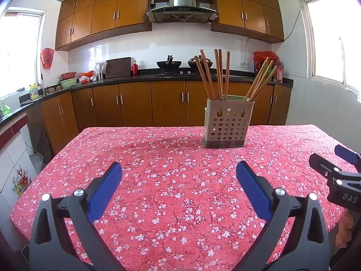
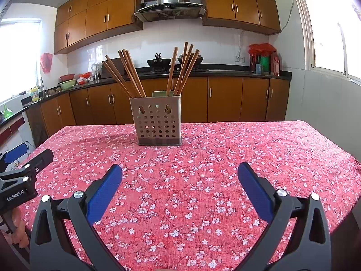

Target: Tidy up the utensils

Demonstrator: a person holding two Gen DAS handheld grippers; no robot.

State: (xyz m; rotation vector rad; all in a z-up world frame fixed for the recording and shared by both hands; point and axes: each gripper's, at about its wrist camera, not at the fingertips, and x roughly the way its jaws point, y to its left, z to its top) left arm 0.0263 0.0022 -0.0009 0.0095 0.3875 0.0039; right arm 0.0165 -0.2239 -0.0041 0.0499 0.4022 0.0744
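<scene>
We hold our left gripper (image 1: 179,171) low over the near part of the table, its blue-padded fingers (image 1: 106,192) spread wide with nothing between them, only the red floral tablecloth (image 1: 171,203) showing in the gap. Our right gripper (image 2: 179,172) hangs the same way beside it, jaws wide apart and empty; from the left wrist view we catch it at the right edge of the table, and from the right wrist view the left one shows at the left edge. The perforated utensil holder (image 1: 226,124) stands upright on the cloth toward the far side of the table, well apart from both grippers, ahead and to the right of our left gripper and ahead and slightly left of our right one. Wooden chopsticks (image 1: 216,74) stand in it in two bunches: one at its left end, one at its right end, the right bunch (image 1: 261,81) leaning outward in the left wrist view. Behind the table we see the dark kitchen counter (image 2: 225,71) with a wok (image 2: 158,62) on the stove, brown cabinets (image 2: 225,99) below and a range hood (image 2: 169,2) above.
</scene>
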